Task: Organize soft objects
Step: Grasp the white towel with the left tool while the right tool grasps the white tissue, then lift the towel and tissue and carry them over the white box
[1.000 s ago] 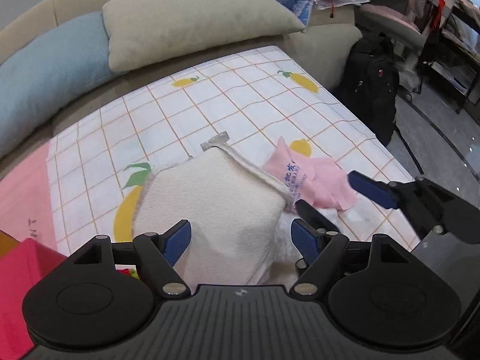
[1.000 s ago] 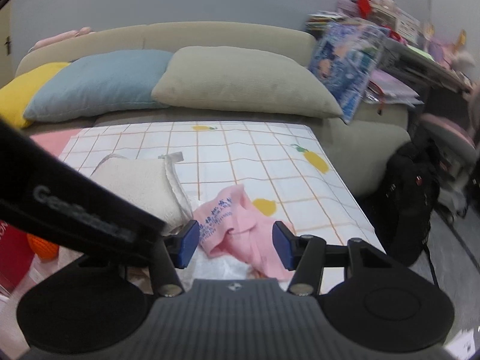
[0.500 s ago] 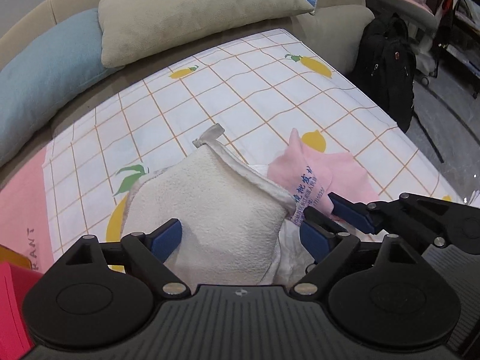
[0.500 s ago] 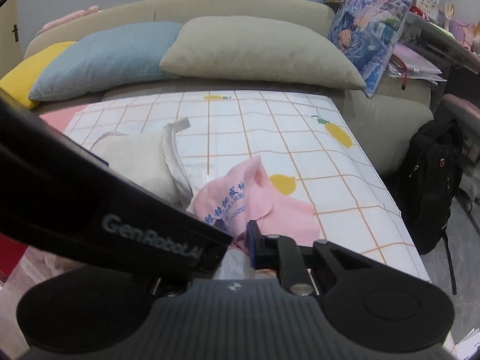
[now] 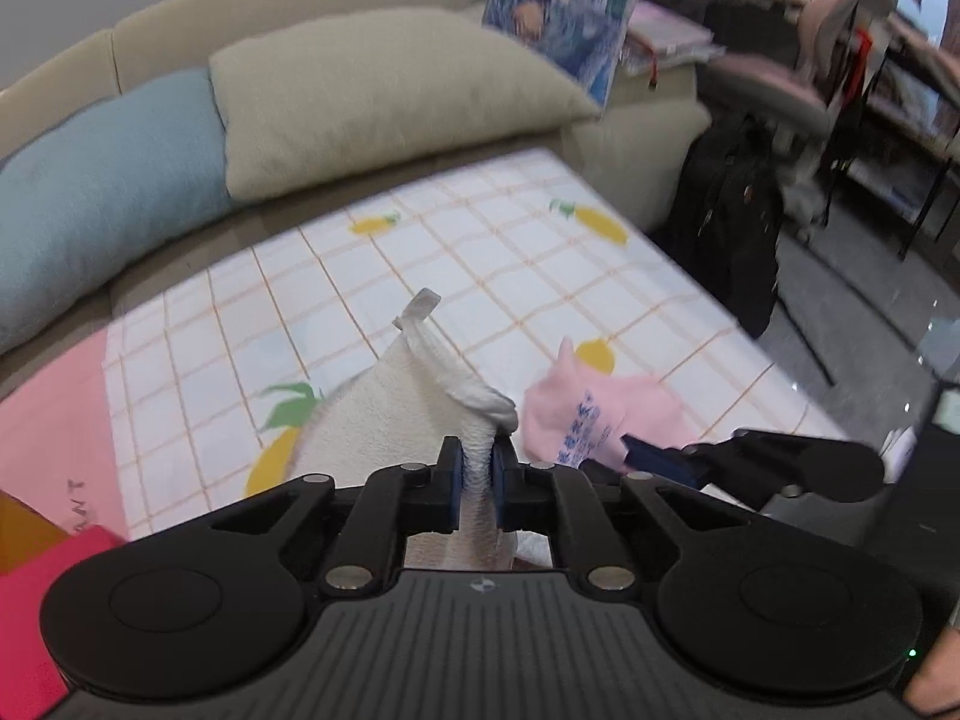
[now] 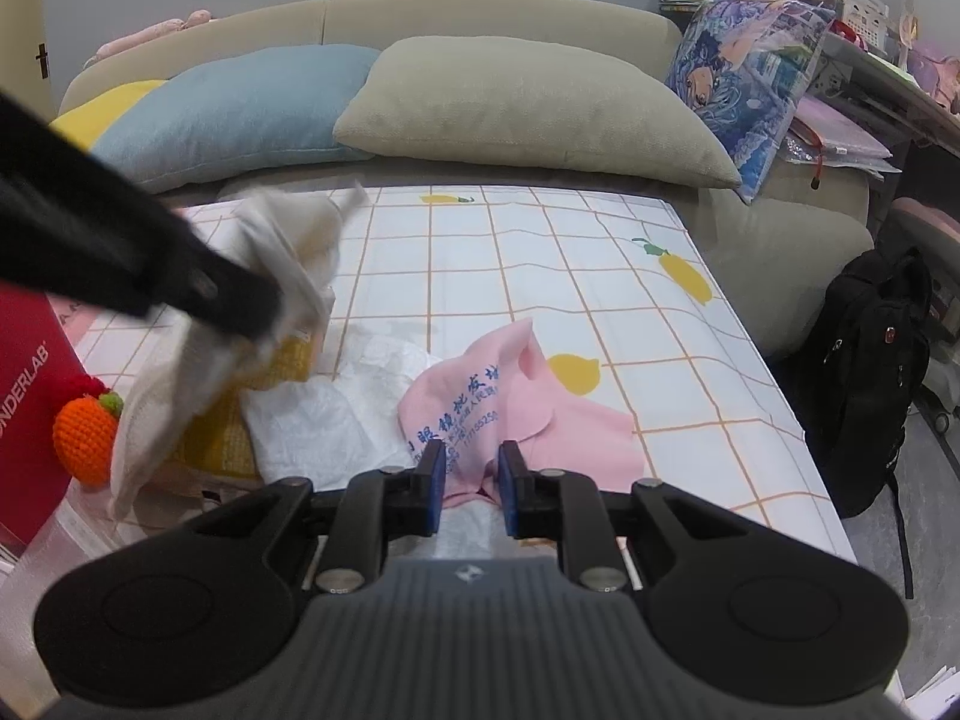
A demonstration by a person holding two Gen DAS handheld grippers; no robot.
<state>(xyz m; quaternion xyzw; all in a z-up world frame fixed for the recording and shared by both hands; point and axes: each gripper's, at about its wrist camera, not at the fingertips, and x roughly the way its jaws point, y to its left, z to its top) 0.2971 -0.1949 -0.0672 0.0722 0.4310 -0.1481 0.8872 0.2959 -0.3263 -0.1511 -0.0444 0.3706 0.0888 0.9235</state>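
Observation:
My left gripper (image 5: 477, 468) is shut on a cream terry towel (image 5: 384, 414) and holds it lifted off the checked lemon-print sheet (image 5: 480, 252). In the right wrist view the towel (image 6: 282, 258) hangs from the left gripper at the left. My right gripper (image 6: 471, 471) is shut on the near edge of a pink cloth with blue print (image 6: 510, 414), which still lies on the sheet (image 6: 540, 276). The pink cloth also shows in the left wrist view (image 5: 594, 414). A white crinkled cloth (image 6: 336, 408) lies beside it.
A beige pillow (image 6: 528, 108), a blue pillow (image 6: 240, 102) and a yellow one (image 6: 102, 108) line the sofa back. A red box (image 6: 30, 396) and an orange knitted fruit (image 6: 84, 438) sit at the left. A black backpack (image 6: 864, 372) stands on the floor at the right.
My left gripper has shut on the cream towel and lifted it up. My right gripper has shut on the pink cloth's near edge.

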